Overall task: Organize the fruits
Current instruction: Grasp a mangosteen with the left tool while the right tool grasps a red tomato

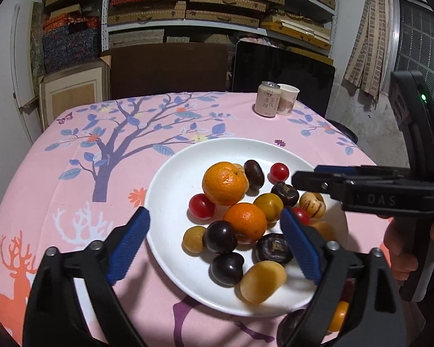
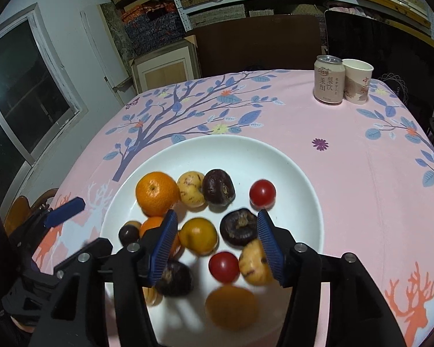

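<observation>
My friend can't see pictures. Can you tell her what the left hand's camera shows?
A white plate piled with small fruits sits on a pink tree-print tablecloth, including two oranges, red cherry tomatoes and dark round fruits. The left gripper hovers open over them, nothing between its blue fingers. The right gripper reaches in from the right; a can and paper cup stand behind.

Two hand-held claws of black plastic, each with two fingers faced in ribbed blue pads. On the left claw [image 1: 214, 243], silver screw heads stud the finger linkages. The right claw [image 2: 217, 248] carries the same bolts; seen side-on from the left wrist camera, its body bears raised letters "DAS" and its curved black handle shows a small green light.
</observation>
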### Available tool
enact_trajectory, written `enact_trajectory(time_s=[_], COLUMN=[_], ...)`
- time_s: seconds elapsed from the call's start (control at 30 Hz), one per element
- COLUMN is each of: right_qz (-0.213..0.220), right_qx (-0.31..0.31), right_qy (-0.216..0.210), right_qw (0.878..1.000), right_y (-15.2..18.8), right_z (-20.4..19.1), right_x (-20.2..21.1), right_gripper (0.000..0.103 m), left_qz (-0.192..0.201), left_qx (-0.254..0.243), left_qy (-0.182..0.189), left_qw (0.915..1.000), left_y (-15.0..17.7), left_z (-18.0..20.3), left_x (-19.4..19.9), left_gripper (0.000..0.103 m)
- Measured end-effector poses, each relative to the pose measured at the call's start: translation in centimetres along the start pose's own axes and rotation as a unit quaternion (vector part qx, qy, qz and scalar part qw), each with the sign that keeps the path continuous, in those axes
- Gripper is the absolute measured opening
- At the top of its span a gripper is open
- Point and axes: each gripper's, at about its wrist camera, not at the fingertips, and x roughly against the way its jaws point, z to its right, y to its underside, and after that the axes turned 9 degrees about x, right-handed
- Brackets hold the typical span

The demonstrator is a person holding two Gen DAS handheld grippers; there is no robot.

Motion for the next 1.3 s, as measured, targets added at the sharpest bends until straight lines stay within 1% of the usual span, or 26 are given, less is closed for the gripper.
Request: enact_trajectory(time_s=[0.03,0.07,0.1,0.17,0.27,0.4,0.47,0.53,0.63,0.7,0.77,0.8,0.87,0.93,1.0,1.1,1.2,1.23,1.27,1.3], right_qz=[0.001,0.004,0.007,0.008,-0.001,-0.015,-0.023,-0.026,-0.032,-0.037,-0.047,-0.05,-0.046,-0.04,-0.032,-0.017,0.006,0.012,0.018,0.021], right_qx=[0.0,0.0,0.0,0.003,0.016,0.042,0.052,0.058,0.08,0.098,0.103,0.102,0.098,0.084,0.073,0.041,0.003,-0.003,-0.004,-0.002], right_qy=[-0.001,0.001,0.003,0.001,-0.003,0.001,0.001,0.003,0.029,0.047,0.042,0.037,0.046,0.034,0.021,-0.001,-0.012,-0.014,-0.015,-0.014], right_qw=[1.0,1.0,1.0,1.0,1.0,0.999,0.998,0.998,0.996,0.993,0.993,0.993,0.993,0.995,0.997,0.999,1.0,1.0,1.0,1.0], right_y=[0.5,1.2,1.9,3.8,7.5,12.7,14.8,15.8,16.4,16.5,16.4,16.2,16.1,15.9,16.0,16.1,16.2,16.1,16.1,16.1], right_z=[-0.1,-0.3,-0.4,-0.9,-1.9,-3.0,-3.6,-4.0,-4.8,-5.3,-5.5,-5.5,-5.4,-4.9,-4.4,-3.2,-1.7,-1.4,-1.4,-1.5], right_x=[0.5,1.2,1.8,3.1,5.0,6.6,6.9,6.9,6.5,6.0,5.4,5.1,4.9,4.8,4.9,5.3,6.2,6.4,6.6,6.7], right_gripper=[0.065,0.068,0.069,0.07,0.07,0.07,0.07,0.07,0.07,0.065,0.047,0.043,0.028,0.028,0.028,0.028,0.028,0.028,0.028,0.028], left_qz=[0.003,0.003,0.001,-0.003,-0.01,-0.02,-0.029,-0.04,-0.052,-0.057,-0.06,-0.063,-0.07,-0.079,-0.082,-0.079,-0.079,-0.081,-0.086,-0.091], left_qx=[-0.001,-0.003,-0.005,-0.006,-0.007,-0.014,-0.007,-0.002,0.003,0.006,0.007,0.007,0.003,-0.007,-0.028,-0.073,-0.11,-0.121,-0.132,-0.139], left_qy=[0.0,0.001,0.001,0.002,0.008,-0.003,-0.005,-0.008,-0.012,-0.013,-0.015,-0.013,-0.012,-0.015,-0.02,-0.031,-0.029,-0.03,-0.031,-0.031], left_qw=[1.0,1.0,1.0,1.0,0.9999,0.9997,0.9995,0.9991,0.9986,0.9983,0.998,0.9979,0.9975,0.9968,0.996,0.9937,0.9903,0.9889,0.9871,0.9856], left_y=[0.2,0.5,0.7,1.6,3.6,6.4,7.7,8.7,9.8,10.4,10.8,10.9,11.1,11.2,11.5,11.9,12.1,12.2,12.3,12.3], left_z=[0.1,0.3,0.4,0.6,0.5,0.1,-0.1,-0.4,-0.8,-1.0,-1.0,-1.1,-0.9,-0.5,0.4,2.4,4.3,4.9,5.5,6.0], left_x=[0.4,0.9,1.3,2.3,3.9,5.5,5.8,5.9,5.9,5.9,5.8,5.8,5.6,5.2,4.9,4.6,4.1,3.8,3.4,3.0], left_gripper=[0.093,0.093,0.093,0.093,0.093,0.093,0.093,0.093,0.093,0.093,0.094,0.093,0.094,0.094,0.094,0.093,0.093,0.092,0.085,0.081])
